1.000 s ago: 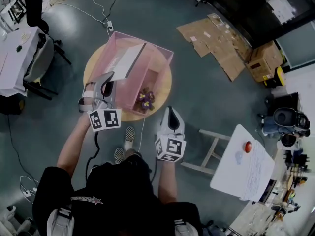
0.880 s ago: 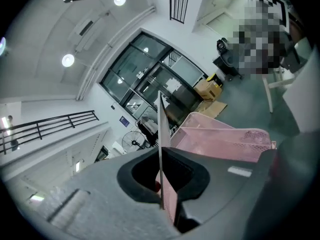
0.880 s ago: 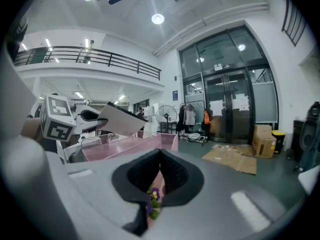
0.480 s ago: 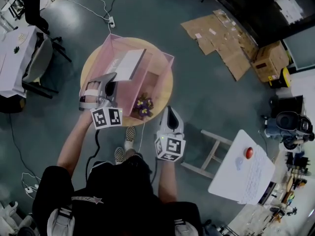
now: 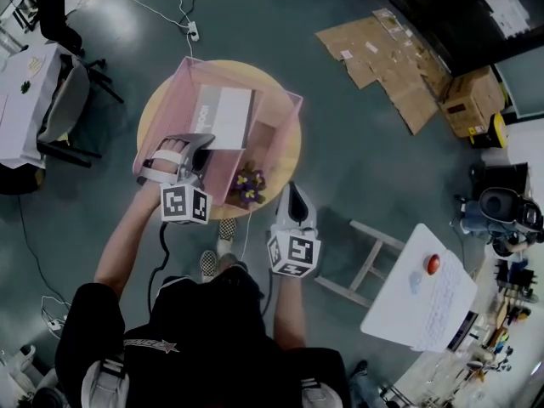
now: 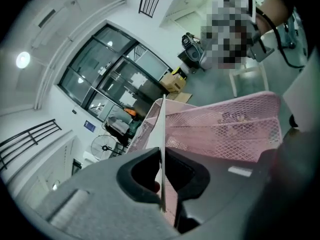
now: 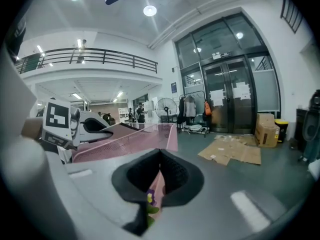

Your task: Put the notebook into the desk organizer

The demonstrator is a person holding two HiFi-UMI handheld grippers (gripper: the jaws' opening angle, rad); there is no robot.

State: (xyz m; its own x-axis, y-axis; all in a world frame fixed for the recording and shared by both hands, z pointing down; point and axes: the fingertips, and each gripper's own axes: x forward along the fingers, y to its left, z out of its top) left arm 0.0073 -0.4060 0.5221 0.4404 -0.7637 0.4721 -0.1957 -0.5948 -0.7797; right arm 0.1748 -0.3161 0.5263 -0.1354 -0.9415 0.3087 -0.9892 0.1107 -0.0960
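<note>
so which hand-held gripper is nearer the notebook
Left. The left hand-held gripper is clamped on the near edge of the notebook, holding it over the pink organizer. The right hand-held gripper is shut and empty, off past the table, clear of it.

Desk organizer [image 5: 252, 82]: we read pink wire mesh — metal, matt coating, see-through walls.
Notebook [image 5: 223, 116]: paper, under a smooth pale cover, matt.
Table [image 5: 286, 163]: light wood, smooth, low sheen.
Floor [image 5: 365, 168]: smooth grey; we note faint glossy reflections.
Cardboard [image 5: 382, 53]: flattened brown board — dull, rough.
Left gripper [image 6: 161, 159], right gripper [image 7: 160, 156]: shells we take for matt grey plastic.
</note>
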